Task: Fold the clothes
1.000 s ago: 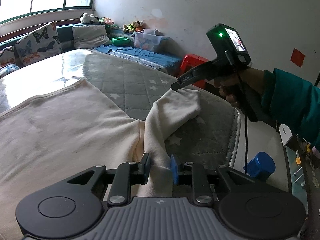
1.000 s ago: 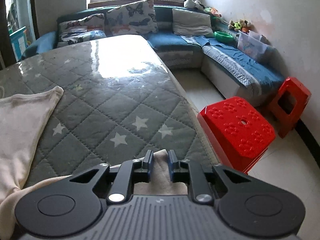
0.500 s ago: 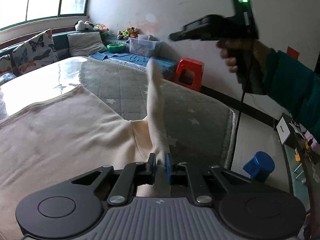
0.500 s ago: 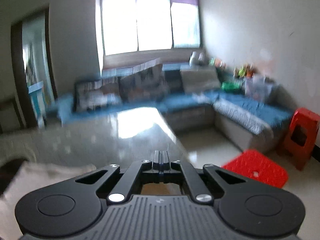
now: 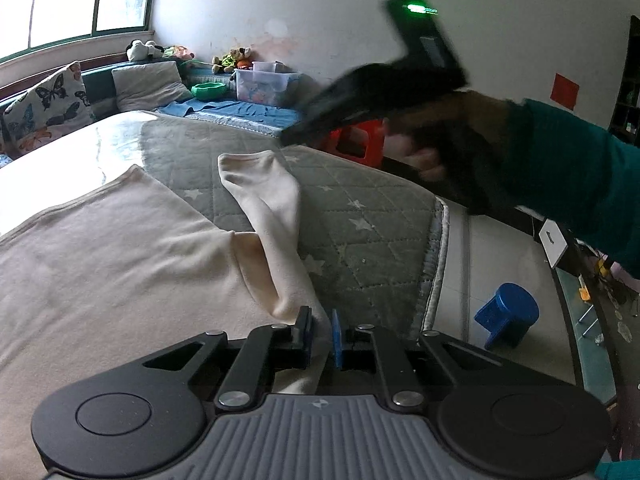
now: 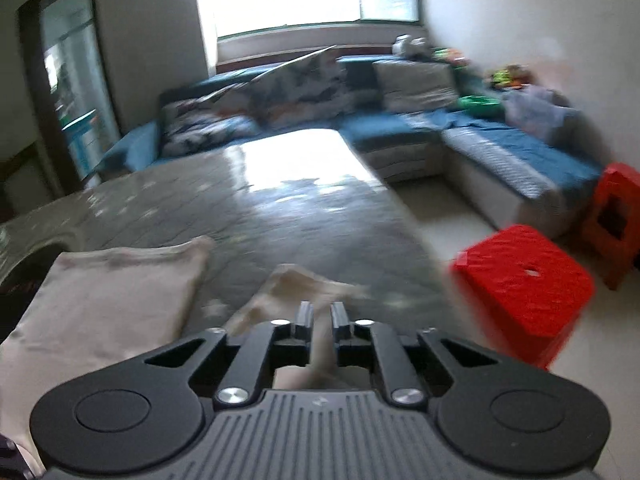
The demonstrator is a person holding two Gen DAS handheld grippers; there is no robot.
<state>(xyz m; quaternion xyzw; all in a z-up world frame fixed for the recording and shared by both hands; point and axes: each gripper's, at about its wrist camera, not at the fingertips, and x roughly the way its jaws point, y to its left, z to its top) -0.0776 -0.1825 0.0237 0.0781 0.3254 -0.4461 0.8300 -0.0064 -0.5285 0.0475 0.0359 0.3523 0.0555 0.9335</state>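
A cream garment (image 5: 100,264) lies spread on the grey star-quilted mat (image 5: 360,216). Its sleeve (image 5: 260,200) stretches away from me across the mat, cuff at the far end. My left gripper (image 5: 320,332) is shut on the cloth where the sleeve meets the body. In the left wrist view my right gripper (image 5: 292,138) is blurred, held by a hand in a teal sleeve, and hovers above the cuff without touching it. Its jaws are opening with nothing pressed between them. In the right wrist view my right gripper (image 6: 322,312) is above the loose sleeve (image 6: 296,284), with the garment body (image 6: 112,292) to the left.
The mat's right edge (image 5: 438,272) drops to a tiled floor with a blue stool (image 5: 508,316). A red stool (image 6: 524,292) stands beside the mat, another (image 6: 616,224) against the blue sofa (image 6: 500,148). Cushions and a plastic box (image 5: 266,88) line the sofa.
My left gripper closed on the cloth. My right gripper lifted the sleeve upright, then let go; the sleeve now lies on the mat and the right gripper hangs above it.
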